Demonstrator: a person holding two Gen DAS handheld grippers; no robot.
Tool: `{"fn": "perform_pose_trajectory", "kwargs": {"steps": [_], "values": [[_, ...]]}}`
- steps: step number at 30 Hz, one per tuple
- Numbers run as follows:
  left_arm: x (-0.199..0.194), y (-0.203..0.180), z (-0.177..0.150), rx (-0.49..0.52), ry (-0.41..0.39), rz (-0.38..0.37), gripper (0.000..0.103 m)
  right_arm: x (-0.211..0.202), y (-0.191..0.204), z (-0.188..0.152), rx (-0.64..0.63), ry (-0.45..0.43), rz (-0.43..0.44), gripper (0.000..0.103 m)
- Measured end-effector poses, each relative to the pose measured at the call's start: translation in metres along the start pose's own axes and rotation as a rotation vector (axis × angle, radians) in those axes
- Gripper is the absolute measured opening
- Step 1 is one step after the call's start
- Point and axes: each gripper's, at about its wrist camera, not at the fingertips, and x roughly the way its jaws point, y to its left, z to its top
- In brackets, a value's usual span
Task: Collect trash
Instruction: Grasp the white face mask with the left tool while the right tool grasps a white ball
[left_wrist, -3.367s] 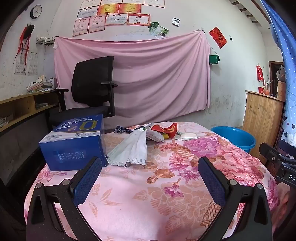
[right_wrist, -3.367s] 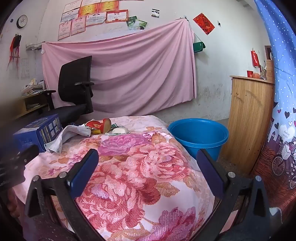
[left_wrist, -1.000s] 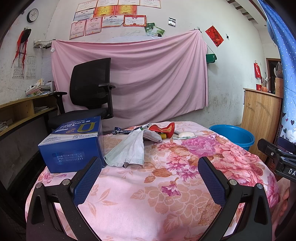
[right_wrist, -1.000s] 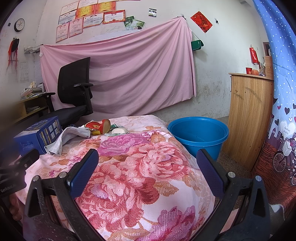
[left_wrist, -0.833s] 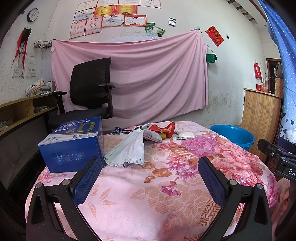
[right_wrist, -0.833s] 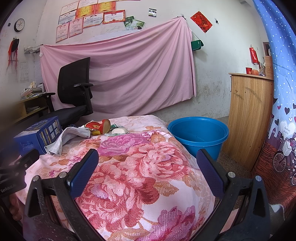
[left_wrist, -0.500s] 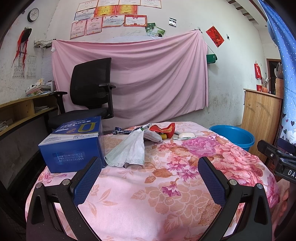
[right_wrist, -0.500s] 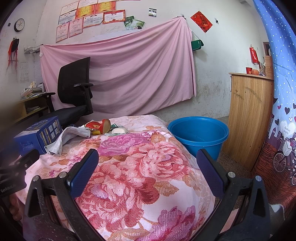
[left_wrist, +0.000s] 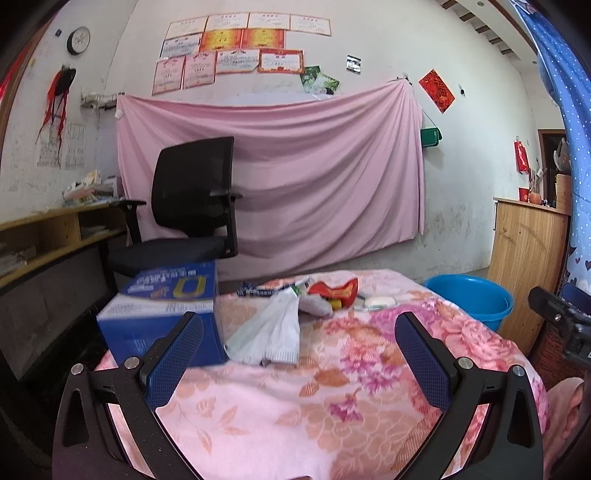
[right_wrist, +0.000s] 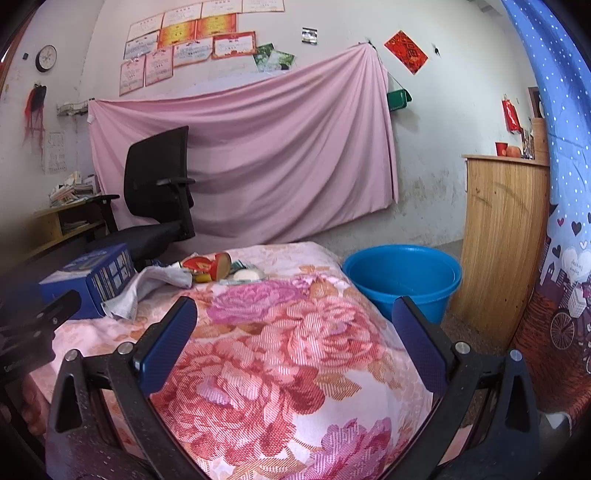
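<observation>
A used white face mask (left_wrist: 271, 334) lies on the floral tablecloth (left_wrist: 332, 387), with a red wrapper (left_wrist: 338, 290), a small white item (left_wrist: 378, 302) and other litter behind it. My left gripper (left_wrist: 299, 354) is open and empty, low over the table, short of the mask. My right gripper (right_wrist: 293, 339) is open and empty over the table's right part; the mask (right_wrist: 147, 282) and red wrapper (right_wrist: 207, 266) lie far left of it. A blue bucket (right_wrist: 402, 277) stands on the floor beside the table.
A blue carton (left_wrist: 162, 314) stands at the table's left, touching the mask. A black office chair (left_wrist: 188, 218) stands behind the table. A wooden cabinet (right_wrist: 502, 236) is at the right, past the bucket. A shelf (left_wrist: 48, 236) runs along the left wall.
The left gripper has moved forward and tilted up slightly toward the mask and carton. The right gripper has shifted a little closer to the table. Both stay open.
</observation>
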Motion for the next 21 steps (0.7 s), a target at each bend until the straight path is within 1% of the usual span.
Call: {"fn": "perform_pose_trajectory", "kwargs": {"steps": [6,10,13,16,18,20,21], "values": [[0.007,0.002,0.025,0.025,-0.043,0.003,0.102,-0.007,-0.007,0.022,0.008,-0.065,0.016,0.103],[0.023,0.004,0.038,0.043,-0.057,0.001,0.102,-0.003,-0.012,0.041,0.007,-0.108,0.035,0.103],[0.040,0.003,0.046,0.068,-0.058,0.000,0.102,0.006,-0.012,0.057,-0.017,-0.143,0.046,0.103],[0.061,0.004,0.048,0.093,-0.035,0.003,0.102,0.020,-0.011,0.071,-0.049,-0.165,0.059,0.103],[0.078,0.006,0.048,0.097,0.004,-0.010,0.102,0.034,-0.009,0.080,-0.072,-0.172,0.077,0.103],[0.094,0.006,0.046,0.097,0.046,-0.015,0.102,0.051,-0.006,0.087,-0.093,-0.159,0.101,0.103],[0.101,0.006,0.045,0.100,0.066,-0.020,0.102,0.064,-0.004,0.090,-0.101,-0.137,0.121,0.103]]}}
